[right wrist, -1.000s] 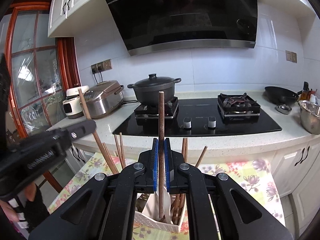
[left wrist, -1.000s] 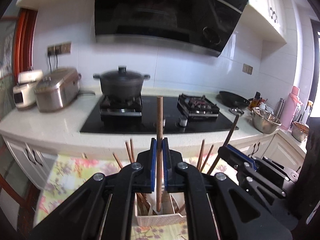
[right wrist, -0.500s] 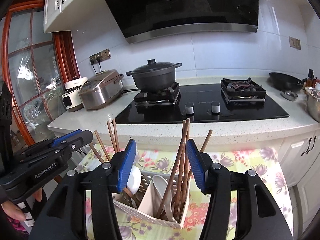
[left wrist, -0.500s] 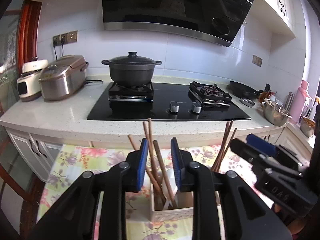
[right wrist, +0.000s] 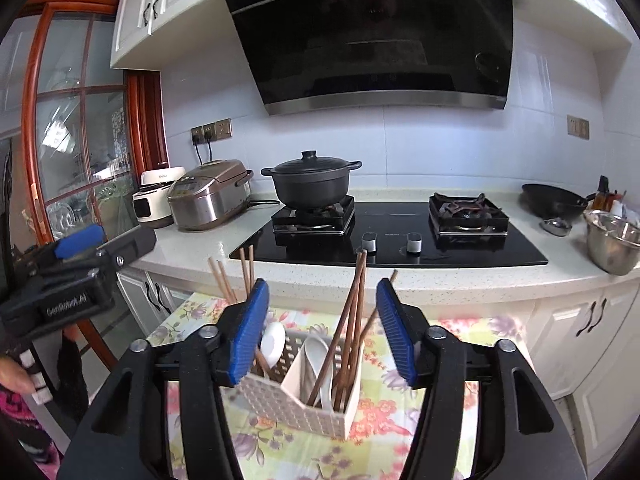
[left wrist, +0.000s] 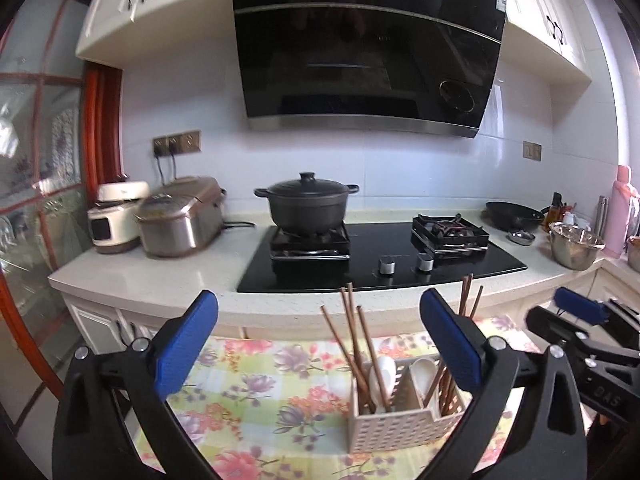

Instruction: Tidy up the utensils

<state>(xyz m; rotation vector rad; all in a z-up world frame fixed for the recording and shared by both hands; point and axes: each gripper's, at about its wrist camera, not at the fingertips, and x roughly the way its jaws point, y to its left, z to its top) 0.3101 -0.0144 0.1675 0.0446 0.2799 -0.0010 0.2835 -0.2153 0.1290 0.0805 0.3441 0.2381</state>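
Note:
A white perforated utensil holder (left wrist: 400, 426) (right wrist: 296, 404) stands on a floral tablecloth (left wrist: 256, 400). It holds several brown wooden chopsticks (left wrist: 354, 344) (right wrist: 352, 320) and white spoons (left wrist: 424, 372) (right wrist: 316, 360) in separate compartments. My left gripper (left wrist: 320, 340) is wide open and empty, above and behind the holder. My right gripper (right wrist: 322, 332) is open and empty just above the holder. The right gripper also shows at the right of the left wrist view (left wrist: 576, 312); the left gripper shows at the left of the right wrist view (right wrist: 80, 244).
Behind the table runs a kitchen counter (left wrist: 160, 276) with a gas hob (left wrist: 380, 256), a black pot (left wrist: 308, 204), two rice cookers (left wrist: 180, 216), a wok (left wrist: 512, 214) and a steel bowl (left wrist: 576, 246). A range hood (left wrist: 360, 48) hangs above.
Both grippers held a chopstick upright over the holder, then opened and dropped them in. Both have since pulled back and up, and the left has opened wider.

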